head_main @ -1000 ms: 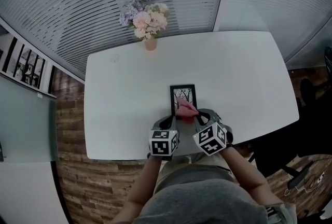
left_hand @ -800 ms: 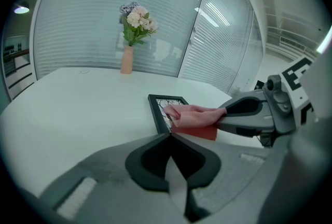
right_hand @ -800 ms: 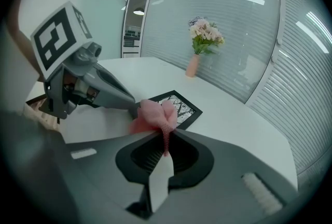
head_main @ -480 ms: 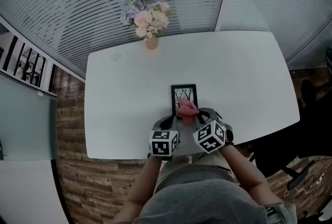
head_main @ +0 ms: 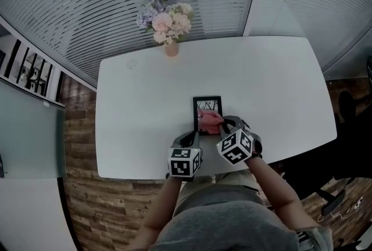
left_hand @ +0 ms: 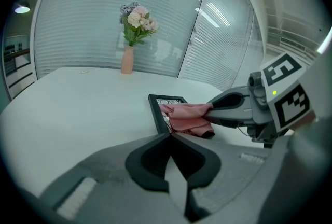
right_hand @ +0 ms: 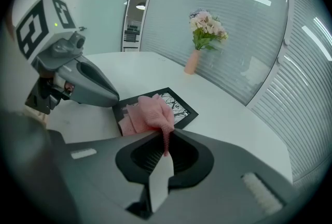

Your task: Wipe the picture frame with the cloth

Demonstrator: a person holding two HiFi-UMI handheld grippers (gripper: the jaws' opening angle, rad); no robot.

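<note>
Right gripper (right_hand: 165, 140) clamps pink cloth (right_hand: 149, 111) onto frame (right_hand: 180, 105). Left gripper (left_hand: 170, 136) closed, empty, at frame's near corner. 1 flower vase (head_main: 171, 49) well beyond frame.

No text is readable anywhere; the white cubes (head_main: 185, 162) on the left gripper (head_main: 193, 136) and right gripper (head_main: 224, 123) bear only black square patterns.

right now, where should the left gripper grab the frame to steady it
Probably the frame's bare left edge, coming in low from the left. The frame lies flat on the table, and the cloth in the right gripper covers its near right part. The left gripper, shut, sits by that side's near corner.
</note>
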